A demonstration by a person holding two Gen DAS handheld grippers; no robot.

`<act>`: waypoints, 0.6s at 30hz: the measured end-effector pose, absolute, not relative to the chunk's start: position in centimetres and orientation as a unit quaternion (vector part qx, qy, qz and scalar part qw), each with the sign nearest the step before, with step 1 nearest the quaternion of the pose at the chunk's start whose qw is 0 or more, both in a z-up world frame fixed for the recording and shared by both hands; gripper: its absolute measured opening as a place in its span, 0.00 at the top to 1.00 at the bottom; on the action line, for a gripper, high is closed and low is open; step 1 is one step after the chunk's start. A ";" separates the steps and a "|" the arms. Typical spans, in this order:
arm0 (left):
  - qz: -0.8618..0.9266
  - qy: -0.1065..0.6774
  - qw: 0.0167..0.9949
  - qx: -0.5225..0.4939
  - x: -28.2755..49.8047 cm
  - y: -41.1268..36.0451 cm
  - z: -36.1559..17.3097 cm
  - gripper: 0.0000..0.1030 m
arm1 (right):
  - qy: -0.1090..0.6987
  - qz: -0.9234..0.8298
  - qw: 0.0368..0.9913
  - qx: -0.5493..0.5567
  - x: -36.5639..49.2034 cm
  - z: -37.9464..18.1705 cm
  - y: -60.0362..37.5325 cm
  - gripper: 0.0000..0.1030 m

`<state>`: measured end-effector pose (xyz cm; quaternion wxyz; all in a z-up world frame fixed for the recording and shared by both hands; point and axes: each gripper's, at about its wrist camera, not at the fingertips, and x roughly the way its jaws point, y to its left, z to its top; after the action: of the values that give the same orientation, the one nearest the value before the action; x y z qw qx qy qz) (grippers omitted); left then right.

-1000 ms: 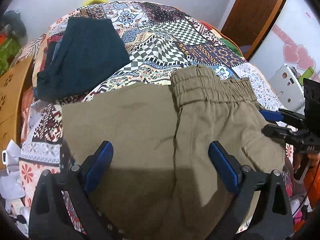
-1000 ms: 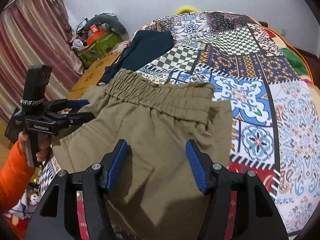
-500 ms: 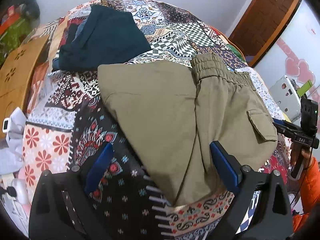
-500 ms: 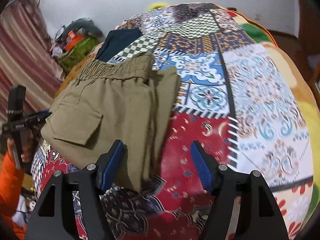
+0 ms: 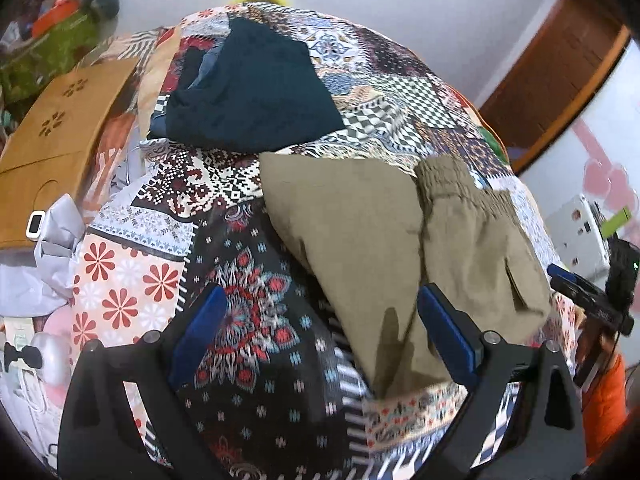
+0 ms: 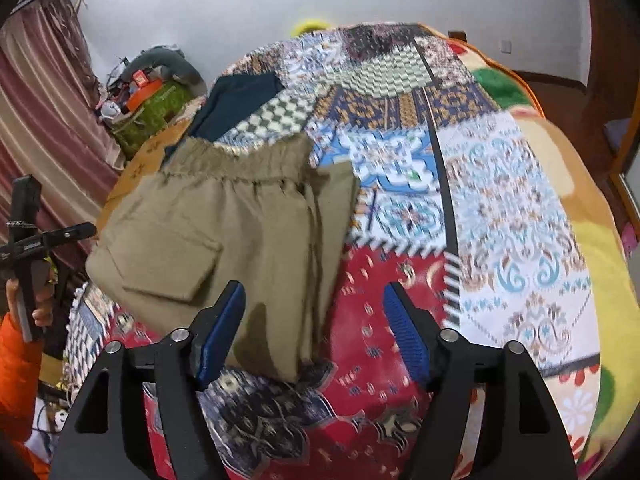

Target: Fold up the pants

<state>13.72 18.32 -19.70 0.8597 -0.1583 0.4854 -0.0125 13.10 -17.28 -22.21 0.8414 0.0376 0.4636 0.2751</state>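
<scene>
Folded olive pants (image 5: 380,240) lie on the patchwork quilt (image 5: 120,280), elastic waistband (image 5: 452,184) at the far end. My left gripper (image 5: 324,326) hovers open above the pants' near left edge, pads touching nothing. In the right wrist view the pants (image 6: 224,232) show a cargo pocket (image 6: 172,260). My right gripper (image 6: 312,334) hangs over their near right corner with its jaws opening; the cloth lies below, and the pads do not press on it. Each gripper shows at the other view's edge: the right gripper (image 5: 564,280) and the left gripper (image 6: 86,232), held by a hand in an orange sleeve.
A folded dark teal garment (image 5: 256,96) lies farther back on the bed, also visible as the teal garment (image 6: 236,100). A wooden board (image 5: 52,152) and clutter stand to the left, a striped curtain (image 6: 40,120) beyond. A wooden door (image 5: 560,72) is at the far right.
Both grippers have drawn back from over the pants toward the bed's near edge, so more quilt shows. The right jaws have widened. The pants lie flat and folded.
</scene>
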 end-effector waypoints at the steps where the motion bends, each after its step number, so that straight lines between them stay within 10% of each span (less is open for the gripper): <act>1: -0.013 0.488 0.858 -0.160 14.2 18.3 -19.9 0.08 | 0.458 0.275 0.845 0.038 13.4 -22.0 -17.0 0.29; 14: -0.083 0.516 0.832 -0.187 18.5 16.3 -23.3 0.30 | 0.514 0.305 0.793 0.114 18.6 -26.4 -14.8 0.27; 18: -0.083 0.510 0.837 -0.178 18.9 16.0 -22.9 0.45 | 0.507 0.317 0.792 0.120 19.1 -26.4 -14.5 0.46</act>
<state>18.92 16.05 -22.87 0.8373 -0.1778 0.5104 -0.0826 19.08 -14.51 -26.38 0.7923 0.1200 0.5071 0.3173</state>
